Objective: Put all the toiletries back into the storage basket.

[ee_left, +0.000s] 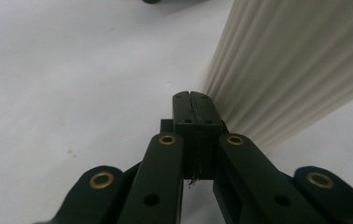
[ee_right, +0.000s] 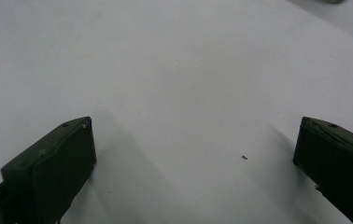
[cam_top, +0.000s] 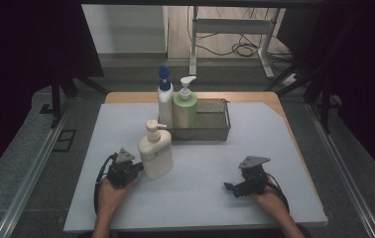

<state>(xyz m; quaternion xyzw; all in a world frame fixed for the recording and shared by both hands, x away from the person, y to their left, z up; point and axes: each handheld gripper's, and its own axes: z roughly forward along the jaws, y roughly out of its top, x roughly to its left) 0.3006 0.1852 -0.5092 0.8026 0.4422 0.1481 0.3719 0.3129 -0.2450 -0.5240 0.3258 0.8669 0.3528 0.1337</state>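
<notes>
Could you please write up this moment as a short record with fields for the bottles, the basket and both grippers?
surface: pale mat on a wooden table
cream pump bottle: upright on the mat, in front of the basket
wire basket: at the far side of the mat
blue-capped white bottle: upright at the basket's left end
green pump bottle: upright beside it
left gripper: jaws shut, empty, beside the cream pump bottle's ribbed side
right gripper: jaws open, empty, over bare mat
</notes>
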